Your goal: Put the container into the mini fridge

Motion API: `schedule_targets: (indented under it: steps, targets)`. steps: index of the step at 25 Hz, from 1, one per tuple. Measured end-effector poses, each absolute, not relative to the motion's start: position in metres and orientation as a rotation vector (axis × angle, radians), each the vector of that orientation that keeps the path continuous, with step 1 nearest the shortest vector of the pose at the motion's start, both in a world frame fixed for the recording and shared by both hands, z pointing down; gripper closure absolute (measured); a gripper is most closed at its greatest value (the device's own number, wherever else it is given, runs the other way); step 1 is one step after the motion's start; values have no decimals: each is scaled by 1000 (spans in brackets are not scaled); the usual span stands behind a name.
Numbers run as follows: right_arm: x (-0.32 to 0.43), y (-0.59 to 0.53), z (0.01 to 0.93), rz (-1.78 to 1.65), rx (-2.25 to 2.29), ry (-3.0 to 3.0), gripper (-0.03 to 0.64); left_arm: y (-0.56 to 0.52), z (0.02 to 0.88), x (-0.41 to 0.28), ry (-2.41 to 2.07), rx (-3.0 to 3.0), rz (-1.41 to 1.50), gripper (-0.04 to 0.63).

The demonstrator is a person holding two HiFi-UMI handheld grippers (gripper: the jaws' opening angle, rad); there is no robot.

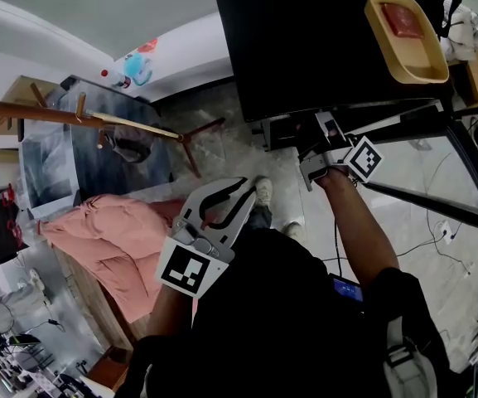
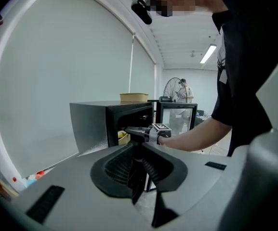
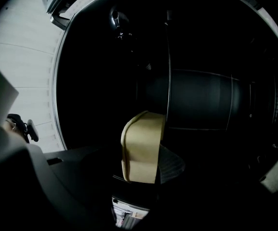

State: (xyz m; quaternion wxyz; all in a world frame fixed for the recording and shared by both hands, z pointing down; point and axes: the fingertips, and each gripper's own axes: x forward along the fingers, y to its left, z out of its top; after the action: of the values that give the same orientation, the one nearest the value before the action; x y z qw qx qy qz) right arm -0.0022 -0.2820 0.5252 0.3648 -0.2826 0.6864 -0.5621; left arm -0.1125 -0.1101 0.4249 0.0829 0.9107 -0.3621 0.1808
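Container (image 3: 141,148) in right gripper (image 3: 143,171) inside mini fridge (image 3: 201,100); tray (image 1: 406,36) on top.

We've got our left gripper (image 2: 139,160) up front, dark jaws pressed together, nothing between them. Past it the black mini fridge (image 2: 90,124) stands with its glass door (image 2: 177,117) swung open and a tan tray (image 2: 134,97) on top. The right gripper (image 2: 131,131) pokes into the opening on a bare forearm (image 2: 196,136), and we can see a bit of yellowish container (image 2: 123,137) just under its tips.
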Motion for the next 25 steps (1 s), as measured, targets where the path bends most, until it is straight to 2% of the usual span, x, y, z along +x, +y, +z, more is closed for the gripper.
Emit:
schedule_targets:
  steps: [1,4,11,14,19,22,25]
  targets:
    - [-2,-281,526,-1445,-727,1771,388,-109,424,-112,-1085,2716,534,526]
    - [-2,-276,534,-1461,-738,1789,323,-105,424,-111,-1091,2703,512,526]
    - [8,-243,539,-1366,-938,2098,310,-98,420,-106,-1116,2681,467,526]
    - [14,-231,537,-1120,-1203,2365,358,-99,424,-108,-1135,2668,445,526]
    - [14,-228,531,-704,-1564,2642,399,-108,425,-115,-1178,2633,350,526]
    - [4,-232,534,-637,-1636,2686,469,-110,423,-124,-1211,2621,348,526]
    - [-4,-244,534,-633,-1637,2683,491,-111,422,-132,-1237,2617,361,526]
